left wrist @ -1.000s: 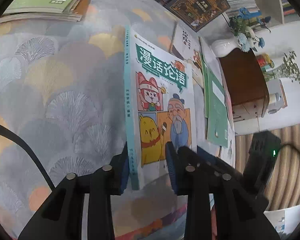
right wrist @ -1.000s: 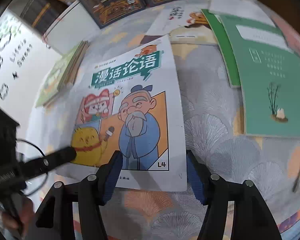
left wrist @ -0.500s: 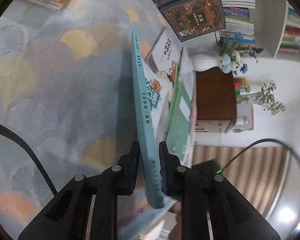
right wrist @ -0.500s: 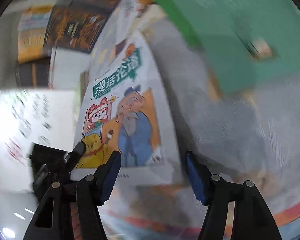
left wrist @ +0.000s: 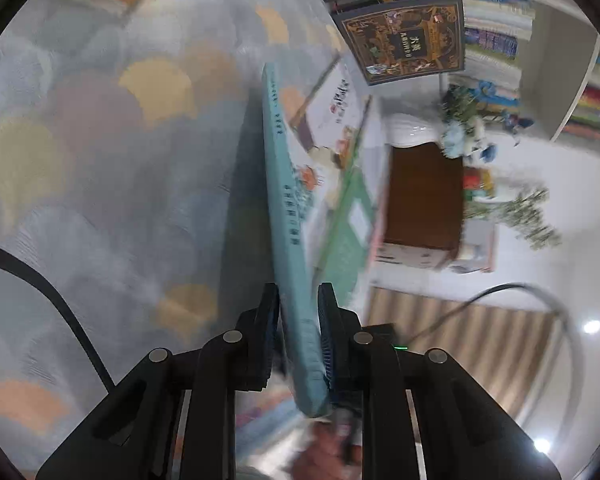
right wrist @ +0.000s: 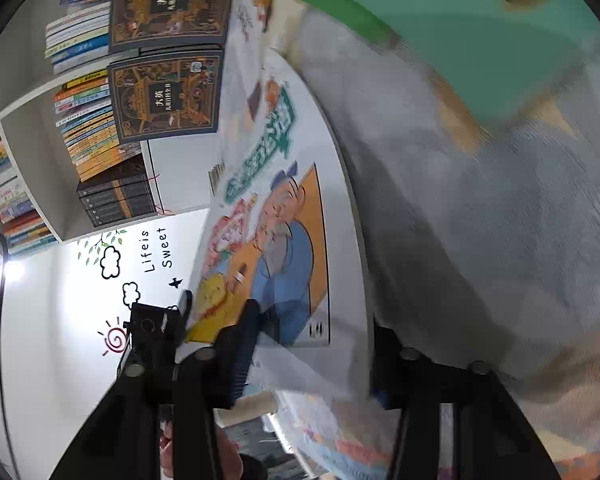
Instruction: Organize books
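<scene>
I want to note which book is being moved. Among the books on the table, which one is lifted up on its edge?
The cartoon book with the teal spine, clamped in the left gripper. It stands tilted on edge, while the green book and the two dark ornate books lie flat.

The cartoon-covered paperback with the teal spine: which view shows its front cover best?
The right wrist view: the cartoon-covered paperback with the teal spine shows its illustrated cover and title banner almost whole. The left wrist view sees it edge-on, mostly spine, clamped in the left gripper.
</scene>
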{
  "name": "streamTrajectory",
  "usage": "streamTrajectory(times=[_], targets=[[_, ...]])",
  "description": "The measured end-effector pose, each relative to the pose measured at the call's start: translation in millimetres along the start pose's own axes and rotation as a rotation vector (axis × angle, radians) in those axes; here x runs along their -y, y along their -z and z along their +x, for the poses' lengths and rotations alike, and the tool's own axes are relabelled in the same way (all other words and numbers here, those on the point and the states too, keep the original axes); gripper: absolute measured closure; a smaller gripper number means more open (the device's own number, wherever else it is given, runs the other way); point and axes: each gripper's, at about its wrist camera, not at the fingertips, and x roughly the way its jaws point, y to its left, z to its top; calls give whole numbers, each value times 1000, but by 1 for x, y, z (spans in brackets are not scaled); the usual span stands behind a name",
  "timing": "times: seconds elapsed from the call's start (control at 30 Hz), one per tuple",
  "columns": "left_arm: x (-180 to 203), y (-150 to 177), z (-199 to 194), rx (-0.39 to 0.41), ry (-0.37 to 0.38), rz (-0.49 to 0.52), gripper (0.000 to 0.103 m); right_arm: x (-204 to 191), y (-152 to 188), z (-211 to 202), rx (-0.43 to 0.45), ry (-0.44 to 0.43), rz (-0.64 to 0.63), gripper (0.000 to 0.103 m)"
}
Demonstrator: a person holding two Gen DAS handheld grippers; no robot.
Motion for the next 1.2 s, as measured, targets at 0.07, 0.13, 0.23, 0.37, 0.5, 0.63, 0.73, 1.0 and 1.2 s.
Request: streamTrajectory(times=[0.07,0.13,0.23,0.37,0.5,0.63,0.73,1.0,1.2], targets=[[7,2,1,8,-147,109,89,-23,0,6,5,82,-107,73],[15,7,3,17,-217,194,89,-48,5,9,17,195,-254,73],[29,13,-3,64,-269,306,89,-86,18,16,32,329,-470,73],[43,14,-23,135,-238,383,89,-117,28,21,23,364,-620,73],[48,12,-40,173,-248,431,87,-142,37,29,15,402,-738,73],[44,7,-62,226,-195,411,86,-161,45,37,2,423,-828,73],[47,2,-82,283,-176,412,86,-181,49,44,-8,402,-873,73],[29,-41,-157,491,-217,355,87,-251,36,126,-72,313,-1028,73],[0,-81,-188,579,-278,301,87,-278,30,207,-137,323,-1111,71]])
